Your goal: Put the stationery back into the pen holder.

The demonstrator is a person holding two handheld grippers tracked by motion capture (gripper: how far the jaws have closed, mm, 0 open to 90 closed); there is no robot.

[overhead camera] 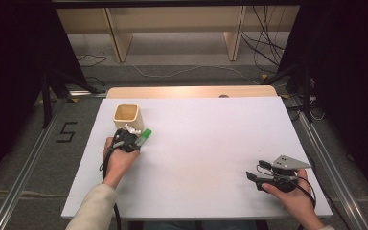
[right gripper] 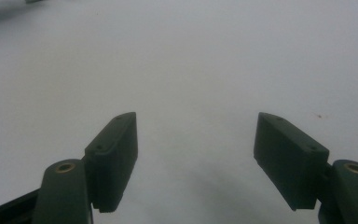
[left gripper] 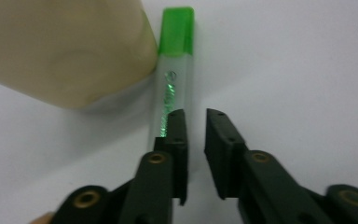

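My left gripper (left gripper: pixel 195 140) has its jaws parted, the clear green-capped marker pen (left gripper: pixel 175 74) lying ungrasped on the white surface (overhead camera: pixel 211 143) beside the wooden square cup (overhead camera: pixel 127 117); potting remains. Right gripper (right gripper: pixel 196 144) rests released.

We're reading one sign: a black "5" (overhead camera: pixel 66 132) marked on the grey floor (overhead camera: pixel 33 143) left of the table (overhead camera: pixel 211 143). The pen (left gripper: pixel 173 79) is carrying green glittery print on its clear barrel, but we're finding it too blurred to read.
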